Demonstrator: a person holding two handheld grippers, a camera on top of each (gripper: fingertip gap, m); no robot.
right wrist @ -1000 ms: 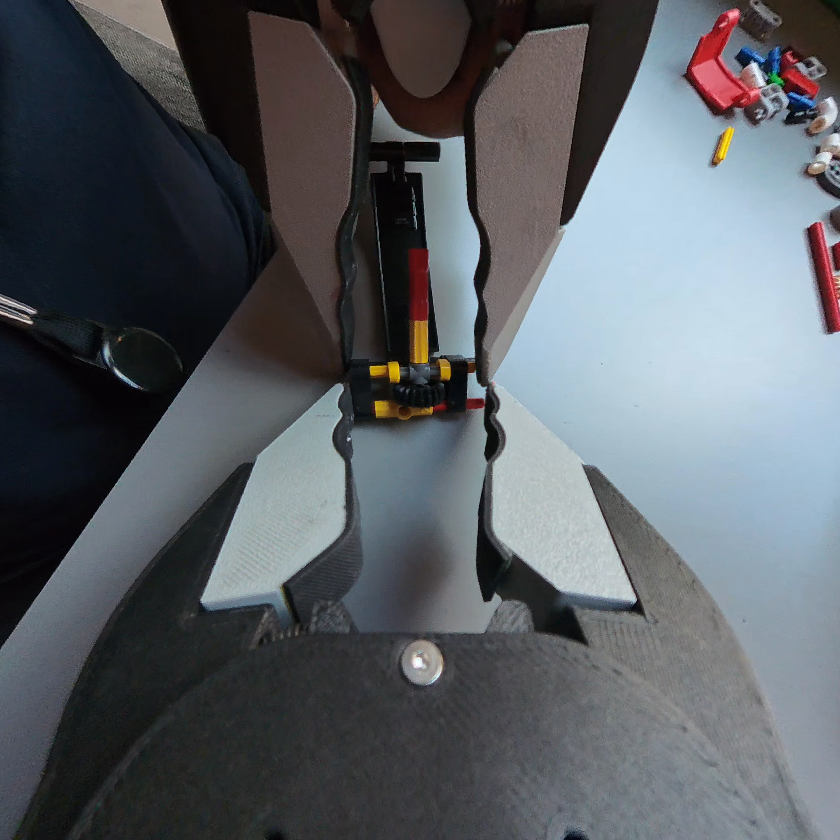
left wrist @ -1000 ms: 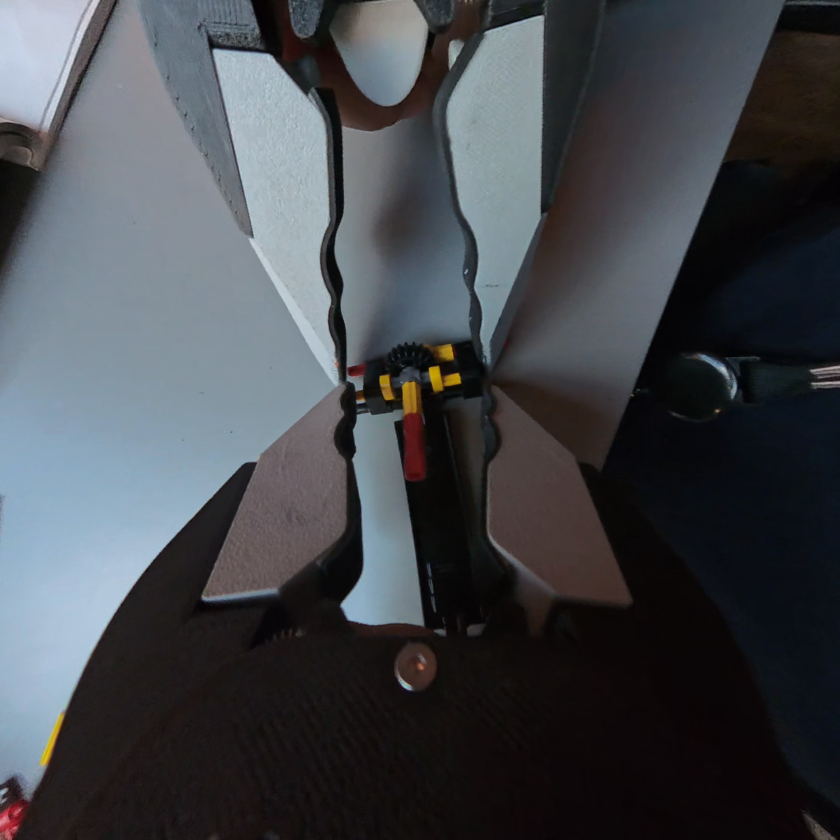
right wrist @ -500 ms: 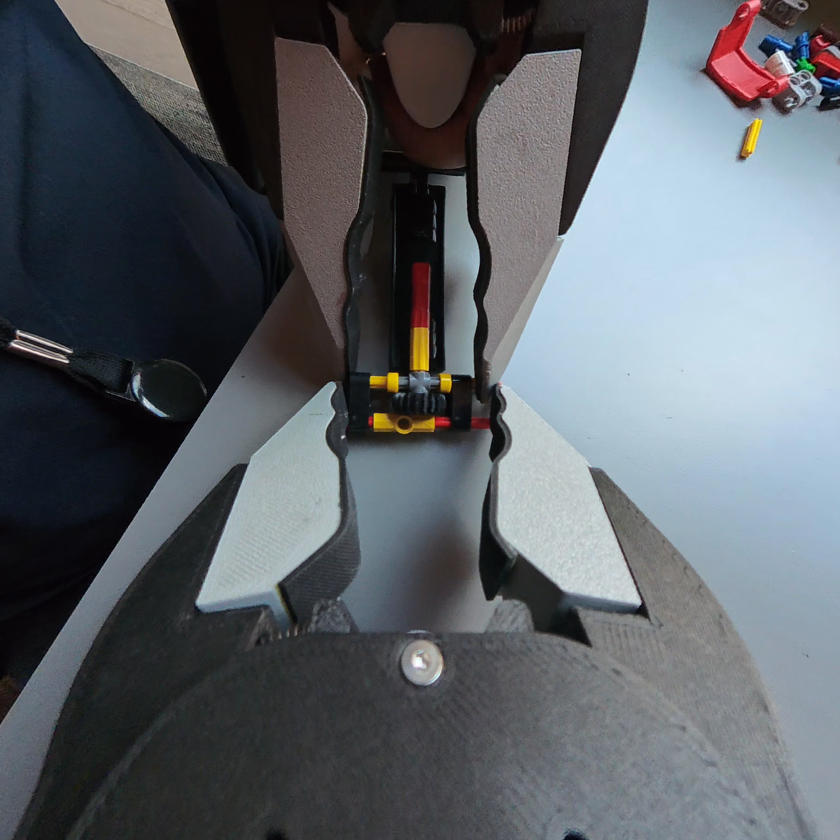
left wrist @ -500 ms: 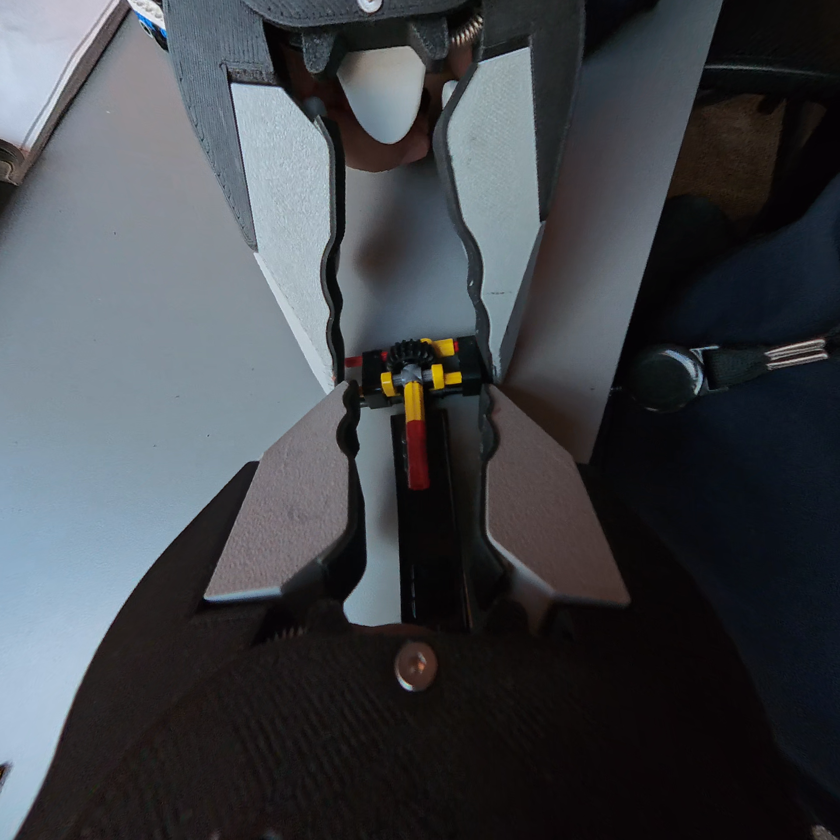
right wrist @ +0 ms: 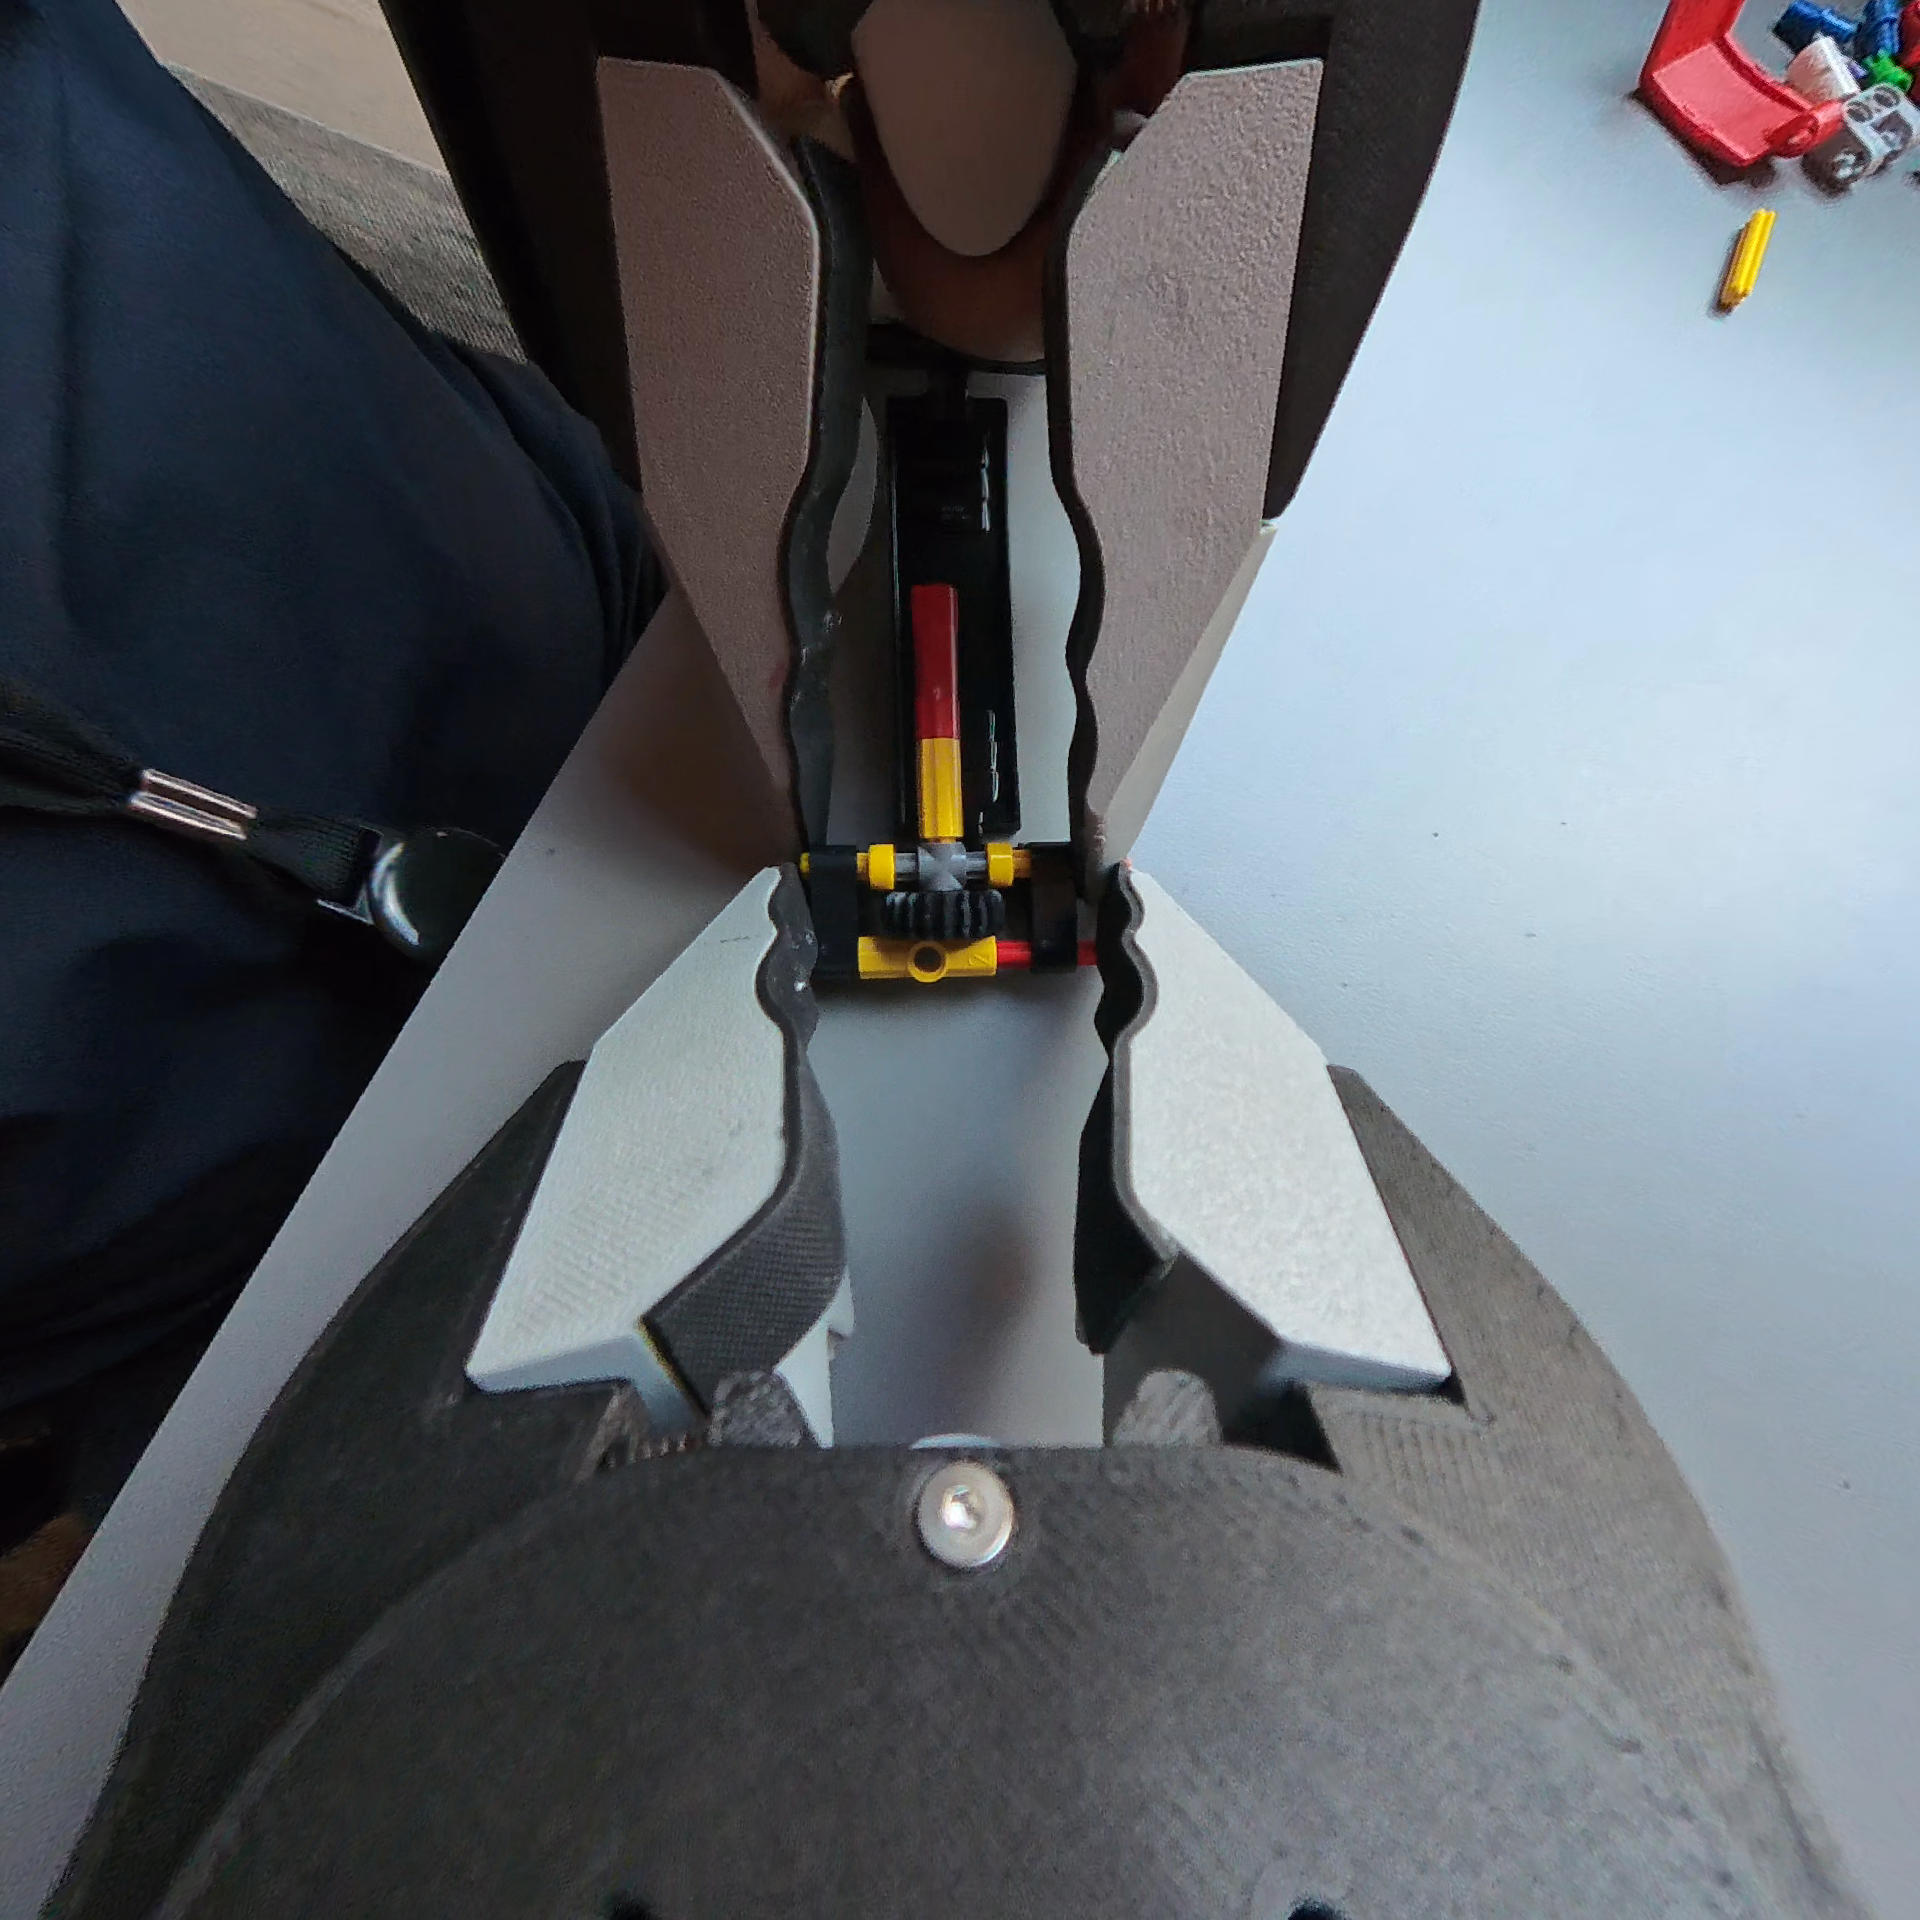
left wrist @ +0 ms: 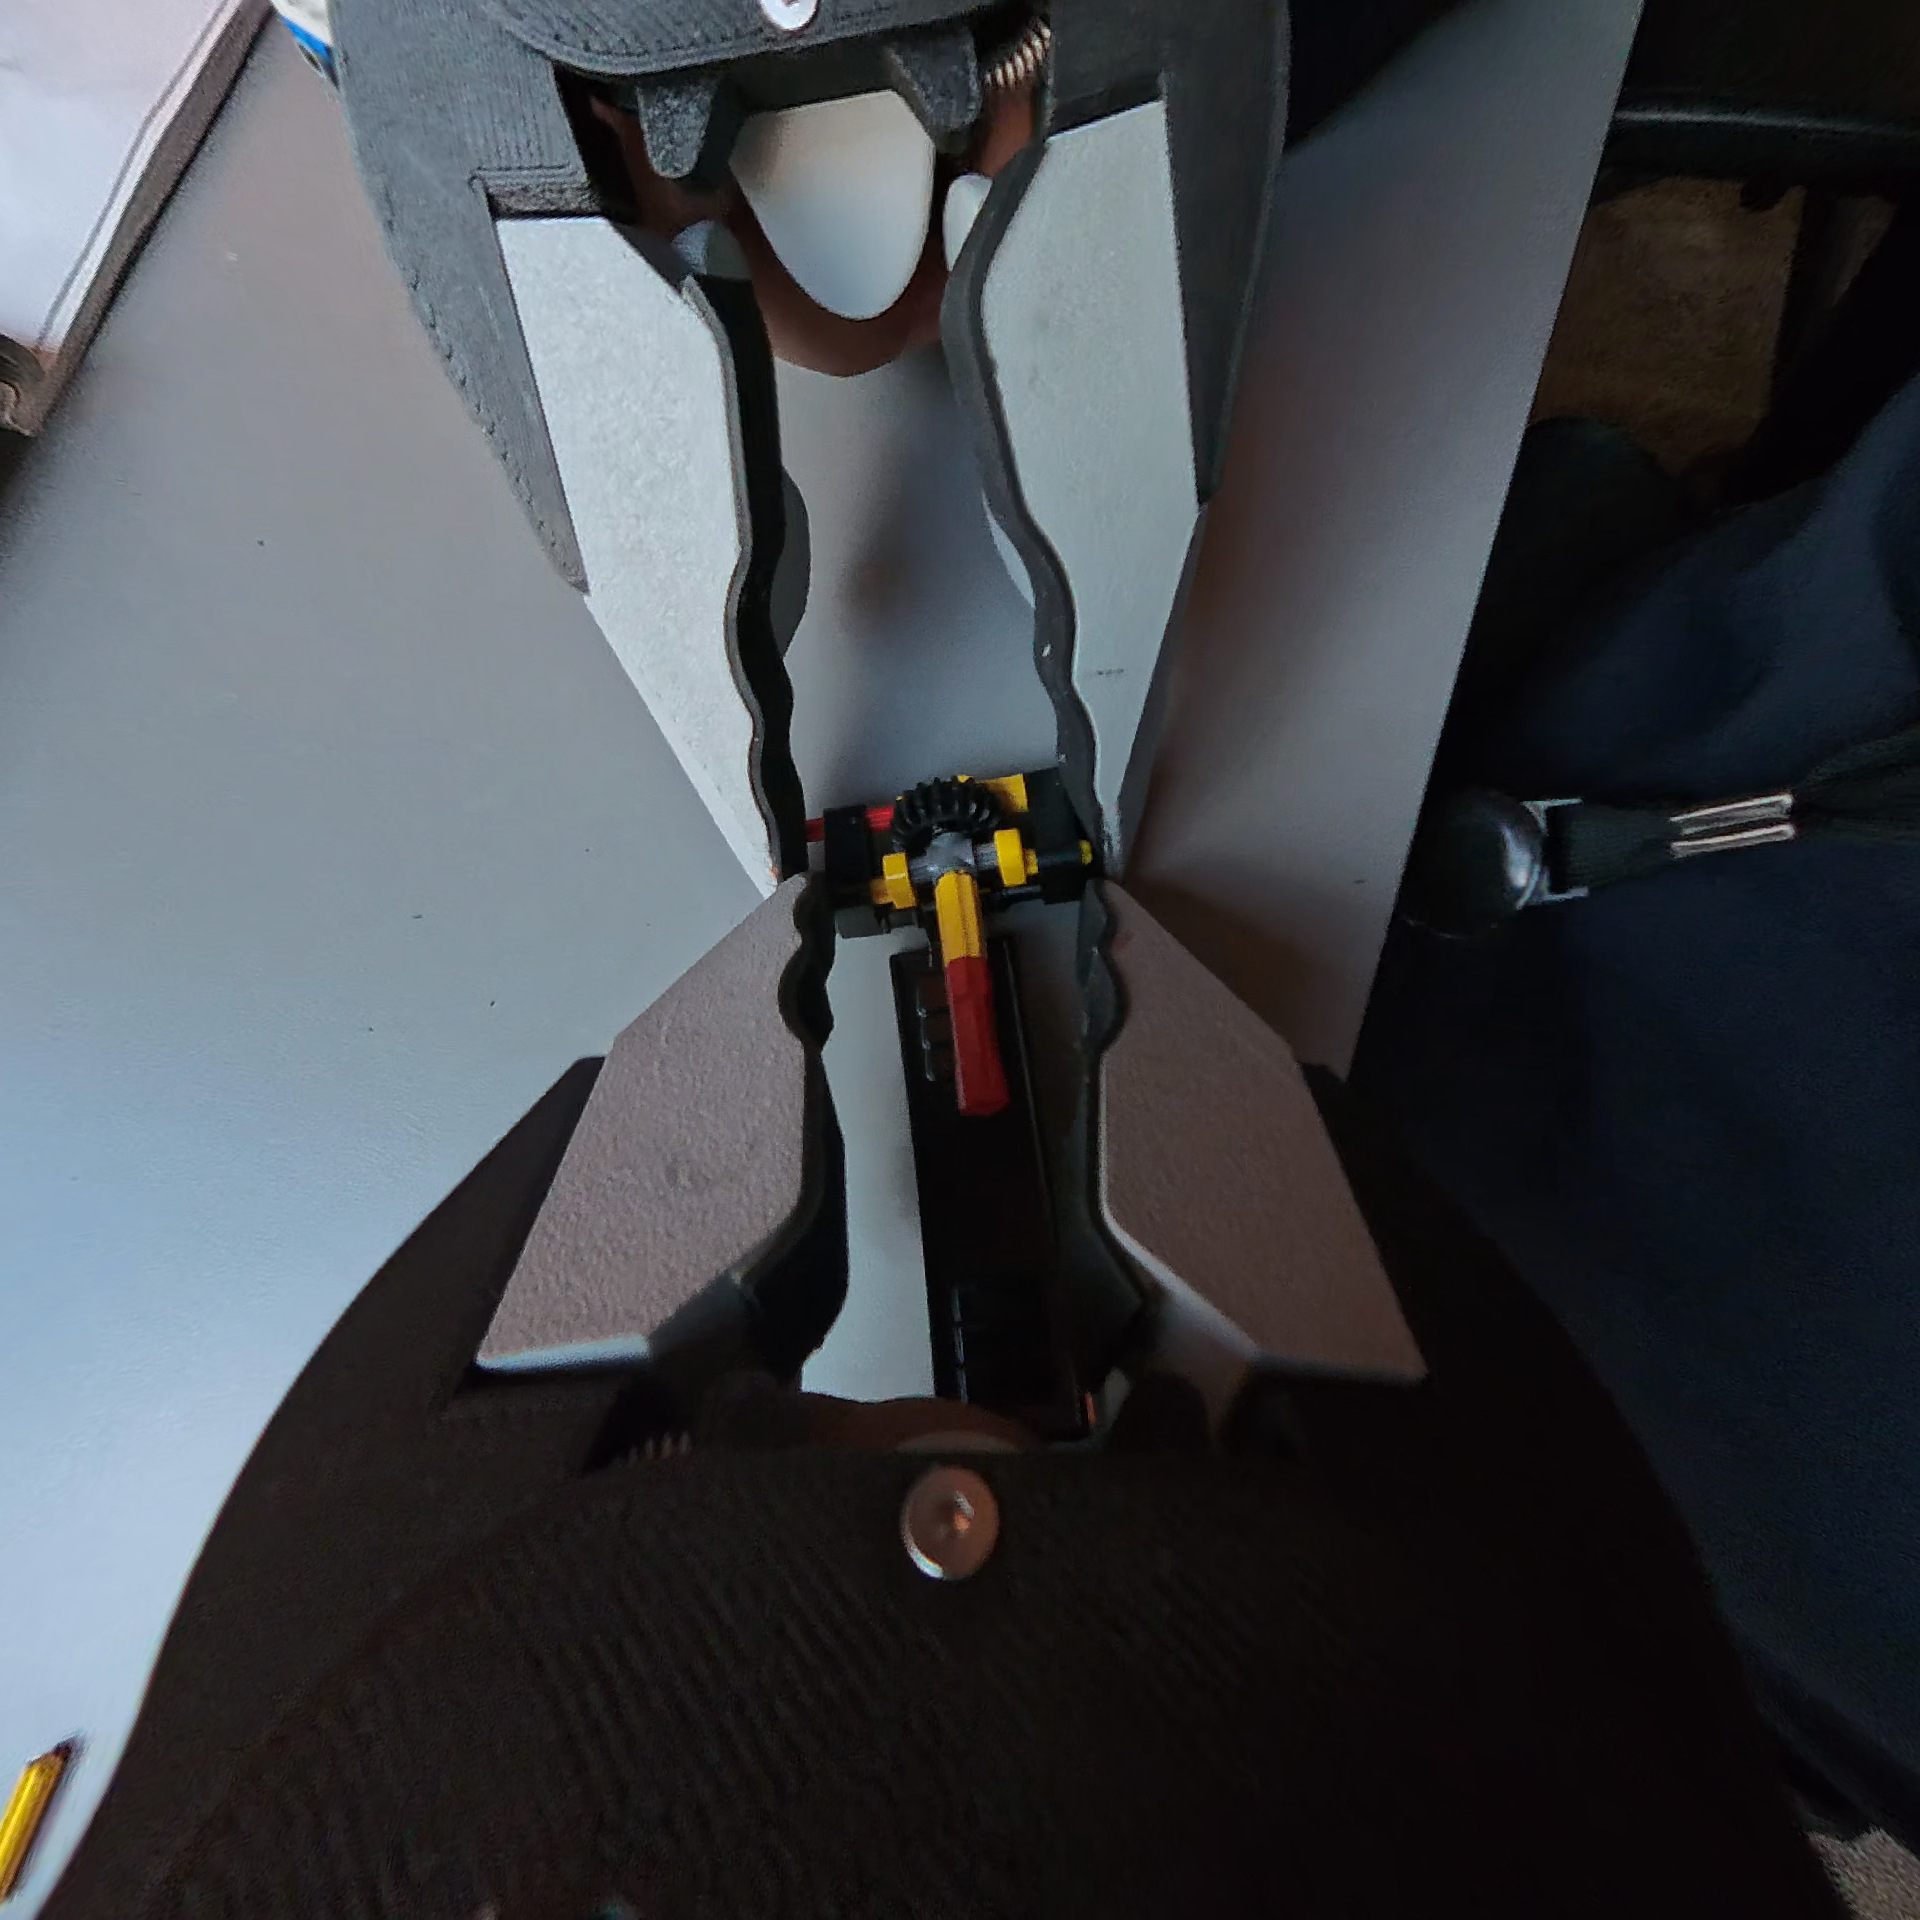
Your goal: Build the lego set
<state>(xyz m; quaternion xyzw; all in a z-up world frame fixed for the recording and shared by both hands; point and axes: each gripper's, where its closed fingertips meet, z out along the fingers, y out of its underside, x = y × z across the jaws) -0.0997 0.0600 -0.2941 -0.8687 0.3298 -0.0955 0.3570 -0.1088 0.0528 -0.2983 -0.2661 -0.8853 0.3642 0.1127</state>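
Note:
A small building-toy assembly (left wrist: 940, 852) hangs between my two grippers, which face each other tip to tip above the grey table (left wrist: 260, 831). It has a black frame, a black gear, yellow bushes and a thin red axle. A yellow-and-red axle (left wrist: 966, 997) and a long black beam (left wrist: 977, 1195) run back from it between my left fingers. My left gripper (left wrist: 951, 914) is shut on the frame's near end. My right gripper (right wrist: 951, 935) is shut on the same assembly (right wrist: 935, 914), with one pad on the frame and the other on the red axle's tip.
The table's edge runs close by, with a person in dark clothing (right wrist: 260, 520) and a lanyard clip (right wrist: 416, 883) beyond it. Loose toy parts with a red piece (right wrist: 1725, 94) and a yellow axle (right wrist: 1745, 260) lie at the far right. A yellow part (left wrist: 26, 1808) lies near my left gripper. My left and right fingertips are right by each other.
My left jaws have narrowed onto the frame. My right jaws stood slightly off the assembly half a second ago and have closed on it again. Both grippers drifted together over the table.

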